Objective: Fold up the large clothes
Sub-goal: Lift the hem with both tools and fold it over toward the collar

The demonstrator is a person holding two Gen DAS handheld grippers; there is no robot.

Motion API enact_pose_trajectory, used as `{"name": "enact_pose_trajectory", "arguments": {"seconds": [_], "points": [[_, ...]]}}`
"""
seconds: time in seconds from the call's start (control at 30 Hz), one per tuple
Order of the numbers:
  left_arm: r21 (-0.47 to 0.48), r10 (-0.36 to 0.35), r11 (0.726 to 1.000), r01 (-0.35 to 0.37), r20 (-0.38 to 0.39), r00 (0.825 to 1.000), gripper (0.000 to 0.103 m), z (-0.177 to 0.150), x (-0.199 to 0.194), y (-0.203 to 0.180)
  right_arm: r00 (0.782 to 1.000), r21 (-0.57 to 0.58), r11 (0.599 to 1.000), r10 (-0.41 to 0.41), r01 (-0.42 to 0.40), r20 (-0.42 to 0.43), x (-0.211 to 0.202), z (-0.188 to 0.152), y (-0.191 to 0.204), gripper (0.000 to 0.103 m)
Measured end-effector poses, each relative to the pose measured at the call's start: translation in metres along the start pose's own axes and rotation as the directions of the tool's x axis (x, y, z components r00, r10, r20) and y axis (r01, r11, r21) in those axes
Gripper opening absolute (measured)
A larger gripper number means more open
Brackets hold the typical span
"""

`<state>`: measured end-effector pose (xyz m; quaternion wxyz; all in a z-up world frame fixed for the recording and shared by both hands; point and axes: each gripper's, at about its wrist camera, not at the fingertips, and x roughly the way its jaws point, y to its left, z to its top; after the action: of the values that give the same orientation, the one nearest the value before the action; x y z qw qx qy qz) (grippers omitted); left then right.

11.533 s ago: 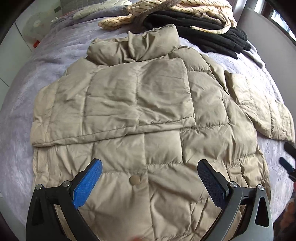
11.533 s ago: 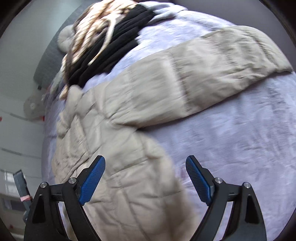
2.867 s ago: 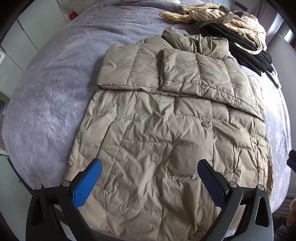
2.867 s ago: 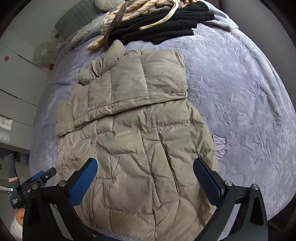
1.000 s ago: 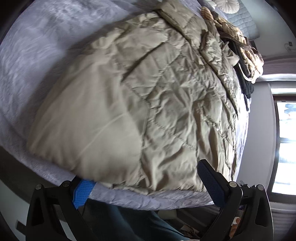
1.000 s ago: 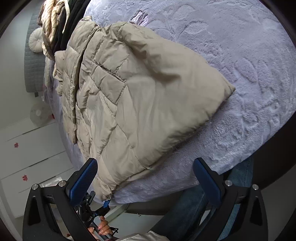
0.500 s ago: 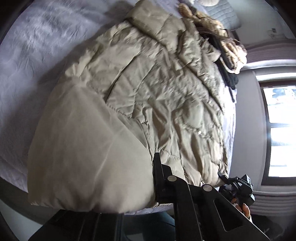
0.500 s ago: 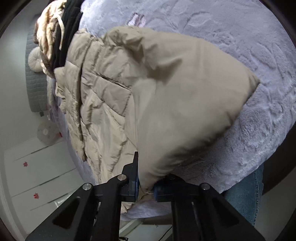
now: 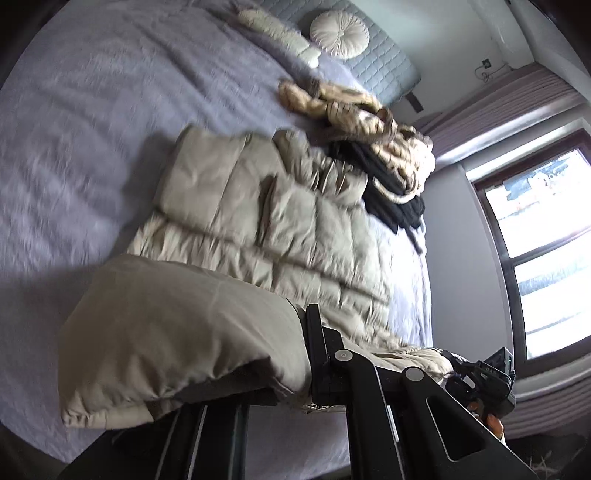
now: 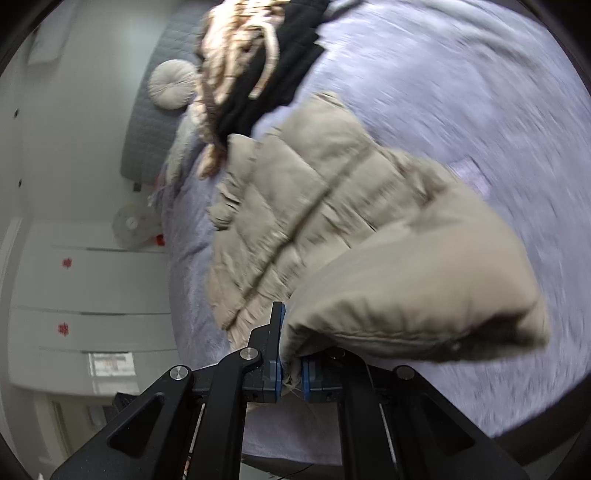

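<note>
Jacket [image 9: 266,229] hem is lifted off the bed [image 9: 92,110], one corner pinched in each clamped claw, left [image 9: 295,373] and right [image 10: 290,373], the rest lying ahead.

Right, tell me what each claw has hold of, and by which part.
Both grip the beige puffer jacket at its bottom hem, lifted off the bed: left claw at one corner, right claw at the other.

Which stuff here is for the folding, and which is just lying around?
For the job:
beige quilted puffer jacket
left gripper
right gripper

Just lying about:
black garment
cream striped clothes
round white cushion
lilac bedspread
</note>
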<state>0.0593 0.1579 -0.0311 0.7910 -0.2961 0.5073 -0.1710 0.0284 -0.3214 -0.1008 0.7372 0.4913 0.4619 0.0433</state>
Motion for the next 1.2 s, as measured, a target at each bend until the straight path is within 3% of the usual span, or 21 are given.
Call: {"name": "enact_pose_trajectory", "arguments": {"seconds": [0.17,0.4,0.67,0.77,0.83,1.0,1.07,1.1,1.13,1.17,1.2], "points": [[0.016,0.063,0.998,-0.065,0.082,0.995,0.011,0.053,0.012,-0.028,0.999,-0.124,0.992,0.021,-0.025,-0.036,0.027,0.069,0.043,0.008],[-0.044,0.205,0.979,-0.201,0.146,0.968,0.011,0.120,0.068,-0.037,0.994,-0.248,0.969,-0.009,-0.017,-0.104,0.091,0.150,0.075,0.008],[-0.083,0.352,0.934,-0.346,0.058,0.934,0.011,0.153,0.159,0.001,0.979,-0.253,0.963,-0.131,0.089,-0.154,0.182,0.191,0.060,0.008],[-0.080,0.373,0.925,-0.370,0.014,0.928,0.012,0.163,0.187,0.014,0.976,-0.226,0.967,-0.156,0.120,-0.150,0.203,0.197,0.048,0.008],[-0.075,0.384,0.920,-0.384,-0.016,0.923,0.017,0.170,0.204,0.021,0.977,-0.185,0.974,-0.156,0.128,-0.148,0.212,0.200,0.038,0.008],[-0.018,0.403,0.914,-0.405,-0.065,0.913,0.017,0.181,0.218,0.021,0.978,-0.116,0.983,-0.159,0.144,-0.137,0.222,0.204,0.025,0.008],[0.028,0.400,0.917,-0.399,-0.071,0.914,0.026,0.181,0.212,0.014,0.976,-0.107,0.982,-0.169,0.155,-0.134,0.224,0.205,0.023,0.008],[0.050,0.392,0.920,-0.389,-0.065,0.918,0.047,0.181,0.206,0.010,0.975,-0.104,0.981,-0.175,0.162,-0.134,0.225,0.205,0.023,0.008],[0.071,0.400,0.915,-0.396,-0.051,0.915,0.082,0.182,0.200,0.006,0.974,-0.099,0.981,-0.182,0.170,-0.134,0.227,0.206,0.021,0.008],[0.089,0.427,0.902,-0.423,-0.029,0.904,0.096,0.183,0.194,0.003,0.973,-0.093,0.980,-0.187,0.176,-0.134,0.229,0.207,0.021,0.008],[0.110,0.457,0.884,-0.455,0.010,0.890,0.103,0.184,0.186,0.000,0.972,-0.085,0.980,-0.191,0.180,-0.135,0.231,0.208,0.020,0.008]]}}
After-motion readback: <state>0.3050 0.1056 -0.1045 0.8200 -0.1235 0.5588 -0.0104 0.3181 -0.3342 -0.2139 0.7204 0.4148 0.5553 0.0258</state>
